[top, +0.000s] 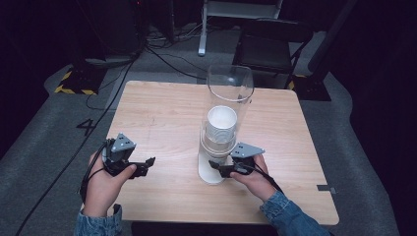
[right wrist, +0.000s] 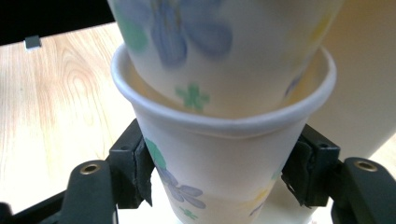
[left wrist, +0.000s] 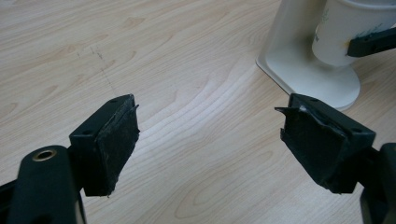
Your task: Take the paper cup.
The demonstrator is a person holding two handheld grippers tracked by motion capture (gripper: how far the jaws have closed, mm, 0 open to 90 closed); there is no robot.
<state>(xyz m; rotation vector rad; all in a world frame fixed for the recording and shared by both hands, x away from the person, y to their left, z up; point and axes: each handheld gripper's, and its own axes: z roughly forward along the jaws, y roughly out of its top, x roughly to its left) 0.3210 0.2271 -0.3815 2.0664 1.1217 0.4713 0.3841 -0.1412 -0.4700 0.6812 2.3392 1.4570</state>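
Paper cups point(top: 221, 125) sit nested as a stack inside a clear tube dispenser point(top: 229, 86) on a white base point(top: 209, 172), standing near the middle of the wooden surface point(top: 162, 118), slightly toward the near edge. At far left in the high view, the left hand point(top: 101, 184) holds the left gripper point(top: 142, 167) low over the surface near its left near corner, well apart from the dispenser; a cable trails from it. In the left gripper view its fingers point(left wrist: 114, 140) stand wide apart with bare wood between them, nothing held; the white base point(left wrist: 317, 74) and a cup point(left wrist: 348, 28) show at upper right, with a tip of the other gripper point(left wrist: 371, 42) against that cup. Moving right, the right hand point(top: 255, 179) holds the right gripper point(top: 219, 167) at the foot of the dispenser, at the bottom of the stack. In the right gripper view the fingers point(right wrist: 140, 172) are clamped on both sides of the bottom cup point(right wrist: 219, 158), below its rolled rim, pads touching the cup wall. That cup is white with green and blue flower prints, and the next cup point(right wrist: 224, 51) is nested inside it from above. Denim sleeves point(top: 295, 216) show at the bottom edge of the high view.
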